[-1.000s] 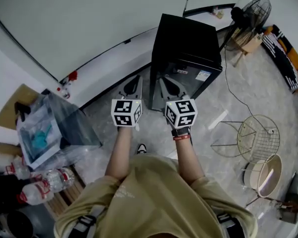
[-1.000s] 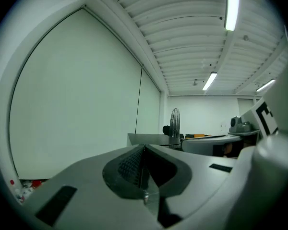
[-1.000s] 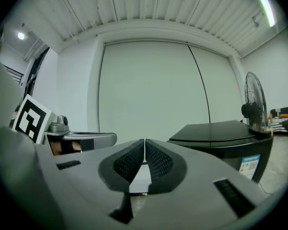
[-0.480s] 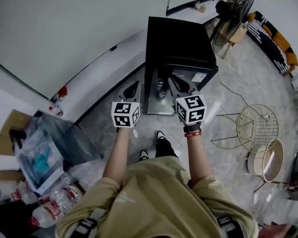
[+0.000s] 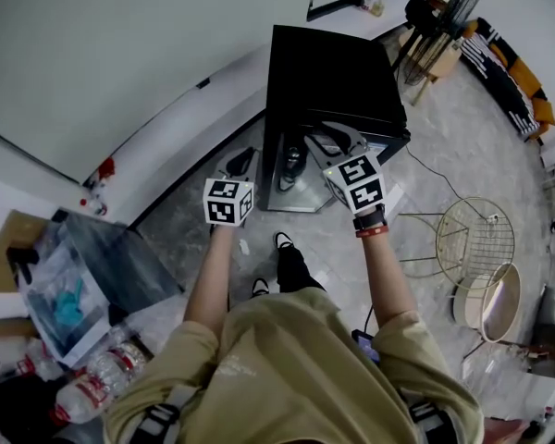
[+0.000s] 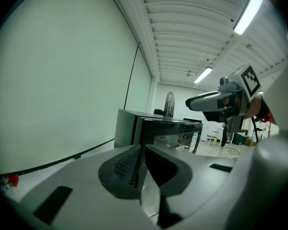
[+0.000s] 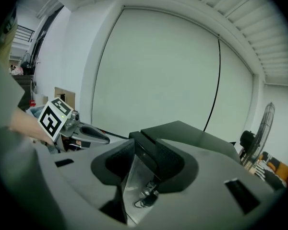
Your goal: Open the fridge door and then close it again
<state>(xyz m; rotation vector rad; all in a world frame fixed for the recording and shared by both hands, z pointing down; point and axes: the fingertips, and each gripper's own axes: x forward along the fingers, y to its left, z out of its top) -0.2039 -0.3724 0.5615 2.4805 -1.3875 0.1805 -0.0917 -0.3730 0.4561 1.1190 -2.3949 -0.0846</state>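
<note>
The black mini fridge [image 5: 333,72] stands on the floor against the white wall, its glass door facing me; I see no gap at the door. My right gripper [image 5: 326,142] is at the door's top front edge. In the right gripper view its jaws [image 7: 137,150] are opening, with the fridge's [image 7: 192,133] top corner edge between them and the pads off it. My left gripper [image 5: 243,161] hangs left of the fridge, lower, shut on nothing. In the left gripper view its closed tips [image 6: 141,150] point at the fridge [image 6: 158,128], and the right gripper [image 6: 189,103] shows above it.
A standing fan [image 5: 444,26] is behind the fridge on the right. Wire chairs [image 5: 476,248] stand at the right, with a cord [image 5: 435,169] on the floor. A clear plastic bin [image 5: 83,266] and water bottles [image 5: 92,387] lie at the left. The person's shoes [image 5: 282,241] are before the fridge.
Both grippers have moved toward the fridge. The right one has rolled and reached the door's top edge, and its jaws have spread. The left one has sunk, still shut.
</note>
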